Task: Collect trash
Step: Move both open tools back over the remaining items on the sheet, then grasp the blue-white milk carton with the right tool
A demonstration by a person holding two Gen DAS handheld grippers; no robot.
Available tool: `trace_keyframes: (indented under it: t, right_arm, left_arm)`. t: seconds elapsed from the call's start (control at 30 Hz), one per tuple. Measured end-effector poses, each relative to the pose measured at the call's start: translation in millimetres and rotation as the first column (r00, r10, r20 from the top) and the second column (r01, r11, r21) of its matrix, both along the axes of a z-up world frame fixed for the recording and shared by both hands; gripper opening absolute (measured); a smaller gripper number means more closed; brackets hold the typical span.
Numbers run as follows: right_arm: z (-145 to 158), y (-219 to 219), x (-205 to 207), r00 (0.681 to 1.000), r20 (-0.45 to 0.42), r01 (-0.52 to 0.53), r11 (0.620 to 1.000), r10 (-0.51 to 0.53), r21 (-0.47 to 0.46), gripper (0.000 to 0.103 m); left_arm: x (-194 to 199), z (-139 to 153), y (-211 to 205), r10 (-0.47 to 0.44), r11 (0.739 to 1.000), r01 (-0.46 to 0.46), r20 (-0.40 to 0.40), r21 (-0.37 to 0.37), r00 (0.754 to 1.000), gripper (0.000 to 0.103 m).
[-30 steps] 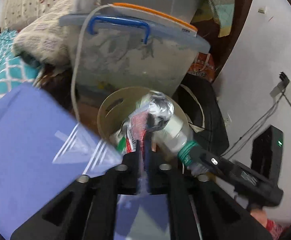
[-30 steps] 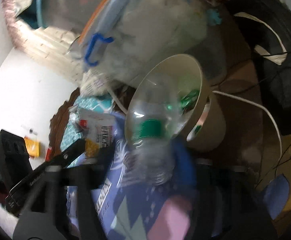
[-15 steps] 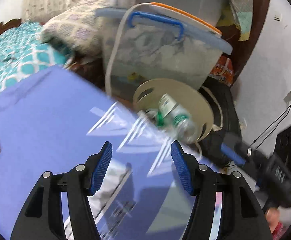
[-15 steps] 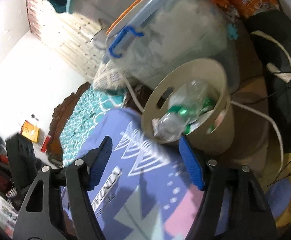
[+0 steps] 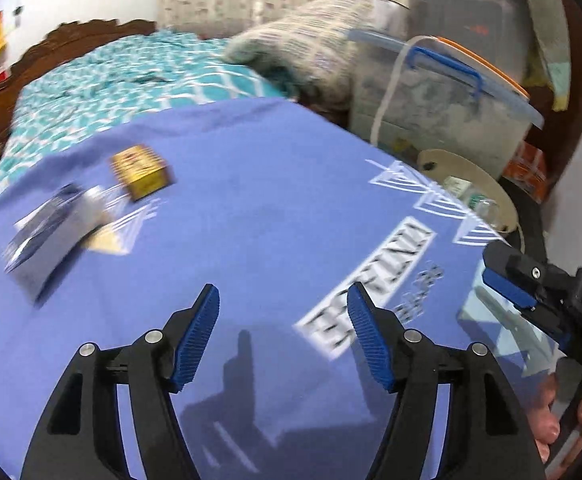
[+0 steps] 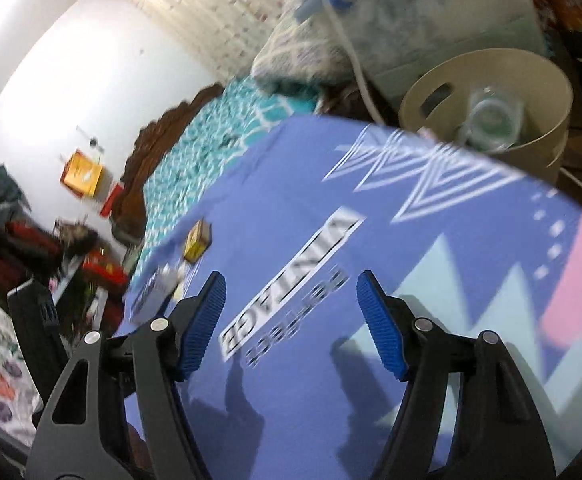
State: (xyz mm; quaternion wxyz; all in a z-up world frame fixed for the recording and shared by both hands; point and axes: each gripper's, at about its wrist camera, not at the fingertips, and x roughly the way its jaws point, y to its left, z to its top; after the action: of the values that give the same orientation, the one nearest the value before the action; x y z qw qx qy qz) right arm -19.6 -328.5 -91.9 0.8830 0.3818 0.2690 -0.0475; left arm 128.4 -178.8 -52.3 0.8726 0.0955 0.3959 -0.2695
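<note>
A beige bin [image 6: 531,80] stands beyond the far edge of the purple cloth [image 5: 271,220] and holds a clear plastic bottle [image 6: 491,120]; it also shows in the left wrist view [image 5: 479,176]. A small yellow box [image 5: 141,170] and a blue-and-white packet [image 5: 51,232] lie on the cloth at the left; both show small in the right wrist view, the box [image 6: 197,241] and the packet [image 6: 155,292]. My left gripper [image 5: 283,336] is open and empty above the cloth. My right gripper [image 6: 291,324] is open and empty; it also shows in the left wrist view [image 5: 531,288].
A clear storage box with a blue handle [image 5: 443,92] stands behind the bin, with a white cable [image 6: 351,52] running down it. A teal patterned bedspread [image 5: 111,92] and a pillow [image 5: 303,44] lie behind the cloth. Clutter sits by the wall [image 6: 31,240].
Both grippers let go of their trash into the bin, opened and pulled back and left over the purple cloth. The bottle now lies in the bin.
</note>
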Motion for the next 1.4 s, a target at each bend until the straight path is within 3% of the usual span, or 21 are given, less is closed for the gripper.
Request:
trace_keyframes:
  t: [0.53,0.77,1.0,1.1,1.27,1.4]
  right_arm:
    - [5,68,35,0.987,-0.063,-0.149,0.987,0.145,-0.062,0.070]
    - [13,105,77,0.957,-0.083,-0.285,0.956,0.279,-0.073,0.069]
    - [35,153,153,0.909,-0.084,-0.416,0.902,0.409,-0.113,0.069]
    - [45,172,200,0.886,-0.097,-0.463,0.878,0.454,-0.122,0.069]
    - [57,203,289,0.849,-0.160,-0.526,0.832,0.503,-0.176,0.069]
    - [48,218,339,0.812,-0.235,-0.575,0.802,0.535,-0.163,0.068]
  left_arm:
    - [-6,-2,107,0.218,0.975,-0.220,0.064,0.027,0.974,0.065]
    - [-6,2,159,0.319,0.948,-0.319,0.074,-0.012,0.945,0.065]
    - [-3,6,216,0.421,0.890,-0.416,-0.010,-0.190,0.907,0.065]
    - [-3,7,218,0.415,0.889,-0.409,-0.017,-0.207,0.910,0.065]
    - [-13,16,214,0.402,0.898,-0.382,0.058,-0.216,0.914,0.065]
    - [-17,19,211,0.396,0.903,-0.371,0.085,-0.216,0.914,0.065]
